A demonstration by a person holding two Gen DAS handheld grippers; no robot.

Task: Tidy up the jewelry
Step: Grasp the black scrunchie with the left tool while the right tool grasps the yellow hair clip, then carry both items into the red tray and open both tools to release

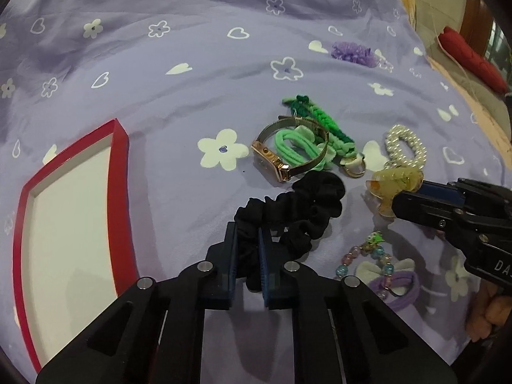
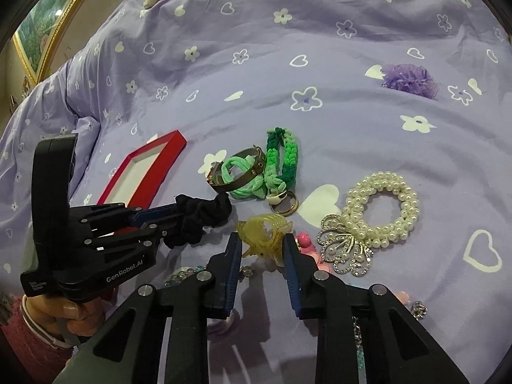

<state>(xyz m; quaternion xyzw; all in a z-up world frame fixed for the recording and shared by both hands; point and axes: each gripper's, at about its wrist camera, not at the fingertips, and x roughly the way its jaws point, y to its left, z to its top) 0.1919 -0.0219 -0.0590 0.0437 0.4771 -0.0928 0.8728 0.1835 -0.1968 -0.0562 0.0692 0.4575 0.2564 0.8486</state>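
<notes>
My left gripper (image 1: 248, 233) is shut on a black scrunchie (image 1: 300, 204), also seen in the right wrist view (image 2: 201, 216). My right gripper (image 2: 260, 243) is shut on a yellow translucent hair claw (image 2: 262, 233); the claw (image 1: 395, 185) and right gripper (image 1: 400, 200) show at the right of the left wrist view. A red-rimmed white tray (image 1: 73, 211) lies to the left on the purple bedspread (image 1: 160, 64). A rose-gold watch (image 1: 281, 156), green hair ties (image 1: 297, 147), a green braided strap (image 1: 329, 124) and a pearl scrunchie (image 2: 380, 208) lie ahead.
A purple frilly scrunchie (image 2: 409, 80) lies far right. A silver brooch (image 2: 345, 249) sits by the pearls. A bead bracelet (image 1: 368, 256) and a lilac hair tie (image 1: 396, 284) lie near the grippers. A red cushion (image 1: 470, 60) lies past the bed edge; a gold-framed picture (image 2: 48, 25) stands at the left.
</notes>
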